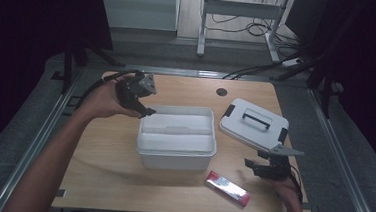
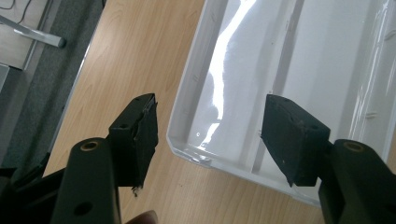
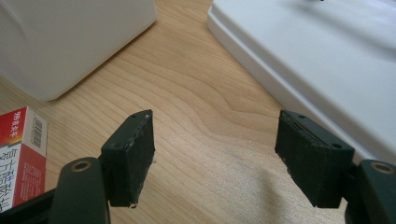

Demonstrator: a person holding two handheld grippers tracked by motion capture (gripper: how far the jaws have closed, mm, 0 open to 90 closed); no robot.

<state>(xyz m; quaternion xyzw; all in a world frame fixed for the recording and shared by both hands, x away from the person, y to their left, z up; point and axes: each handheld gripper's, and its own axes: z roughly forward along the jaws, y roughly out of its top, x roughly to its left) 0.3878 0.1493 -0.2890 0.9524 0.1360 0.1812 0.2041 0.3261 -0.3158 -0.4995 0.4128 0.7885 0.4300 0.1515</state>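
At the table's centre we note the white storage box (image 1: 176, 138), lid off, holding a clear tray (image 2: 299, 79). Our left gripper (image 2: 210, 135) hangs spread over its near-left corner. Right gripper (image 3: 215, 154), also spread, sits over bare wood between the lid (image 1: 253, 123) and the red carton (image 1: 227, 188).

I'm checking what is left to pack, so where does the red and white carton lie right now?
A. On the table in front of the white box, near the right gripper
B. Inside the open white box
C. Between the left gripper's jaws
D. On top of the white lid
A: the red and white carton lies flat on the table, in front of the white box, close to the right gripper.
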